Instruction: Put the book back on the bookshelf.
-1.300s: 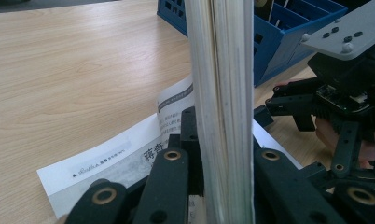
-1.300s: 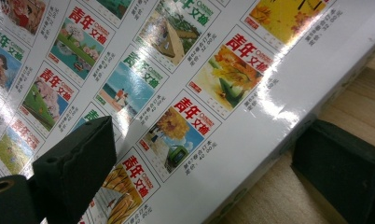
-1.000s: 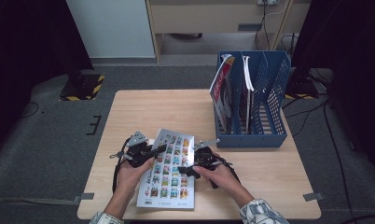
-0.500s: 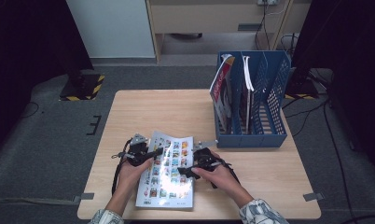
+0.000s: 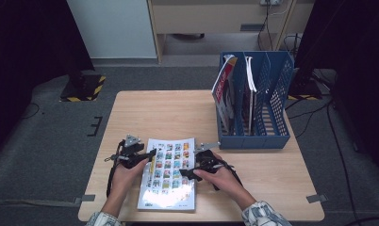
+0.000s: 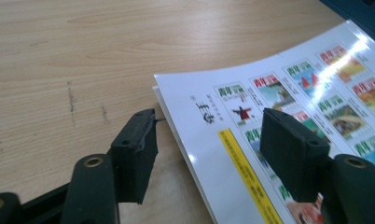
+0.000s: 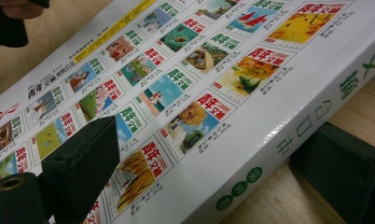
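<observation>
A thick white magazine volume (image 5: 171, 181) with rows of small colour covers lies flat on the wooden table (image 5: 168, 113). My left gripper (image 5: 150, 157) is at its left edge. In the left gripper view (image 6: 209, 135) its jaws have just been opening; they stand apart astride that edge (image 6: 293, 93), and neither pad presses on it. My right gripper (image 5: 188, 174) is at the volume's right side. In the right gripper view (image 7: 204, 149) one jaw hovers over the cover (image 7: 176, 70) and the other sits beside the green-lettered spine (image 7: 288, 140), with a wide gap between them.
A blue file rack (image 5: 253, 136) stands at the table's right back, with a few magazines (image 5: 225, 94) upright in its left slots. Bare tabletop stretches behind the volume. A cabinet and cables are on the floor beyond the table.
The volume's left edge, lifted a second ago, has come down flat on the table. The left gripper sank with it and its jaws opened off the edge. The right gripper stayed put.
</observation>
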A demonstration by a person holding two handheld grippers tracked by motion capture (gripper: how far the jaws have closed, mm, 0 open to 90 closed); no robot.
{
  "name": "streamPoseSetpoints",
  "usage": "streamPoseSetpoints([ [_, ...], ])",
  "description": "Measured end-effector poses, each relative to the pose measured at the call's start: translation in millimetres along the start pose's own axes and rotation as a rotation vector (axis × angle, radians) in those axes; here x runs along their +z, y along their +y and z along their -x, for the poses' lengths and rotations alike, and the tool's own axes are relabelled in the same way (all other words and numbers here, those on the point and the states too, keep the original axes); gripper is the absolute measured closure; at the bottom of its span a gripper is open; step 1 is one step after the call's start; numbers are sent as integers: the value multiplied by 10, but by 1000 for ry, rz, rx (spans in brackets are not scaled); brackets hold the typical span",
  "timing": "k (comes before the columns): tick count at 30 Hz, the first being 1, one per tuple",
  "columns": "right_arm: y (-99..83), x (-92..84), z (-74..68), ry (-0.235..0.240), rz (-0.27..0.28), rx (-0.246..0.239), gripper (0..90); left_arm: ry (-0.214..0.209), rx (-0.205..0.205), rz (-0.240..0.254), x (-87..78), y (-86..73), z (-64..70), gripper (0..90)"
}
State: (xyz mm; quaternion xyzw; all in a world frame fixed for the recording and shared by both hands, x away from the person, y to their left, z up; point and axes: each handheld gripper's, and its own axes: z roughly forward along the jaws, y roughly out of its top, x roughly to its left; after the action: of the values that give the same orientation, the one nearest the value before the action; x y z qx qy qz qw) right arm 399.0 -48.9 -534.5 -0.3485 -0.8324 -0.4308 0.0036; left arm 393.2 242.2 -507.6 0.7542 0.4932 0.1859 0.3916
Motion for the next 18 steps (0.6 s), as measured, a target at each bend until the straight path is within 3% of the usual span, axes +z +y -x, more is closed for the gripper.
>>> streamPoseSetpoints([
  [1, -1, 0, -1, -1, 1, 0, 82, 0, 0, 0, 0, 0, 0, 408],
  [2, -2, 0, 0, -2, 1, -4, 82, -8, 26, -16, -40, -24, 35, 439],
  [7, -5, 1, -7, -6, 0, -6, 78, -13, 22, -52, -18, -78, 75, 486],
  [9, -5, 1, -7, -6, 1, -5, 76, -6, 38, -70, 7, -91, 65, 508],
  [14, -2, -1, 3, 0, 0, -6, 76, -35, -13, -59, 12, -125, 20, 516],
  [18, 14, 1, 0, 2, -2, 21, 84, -44, -34, -48, 22, -150, 8, 516],
])
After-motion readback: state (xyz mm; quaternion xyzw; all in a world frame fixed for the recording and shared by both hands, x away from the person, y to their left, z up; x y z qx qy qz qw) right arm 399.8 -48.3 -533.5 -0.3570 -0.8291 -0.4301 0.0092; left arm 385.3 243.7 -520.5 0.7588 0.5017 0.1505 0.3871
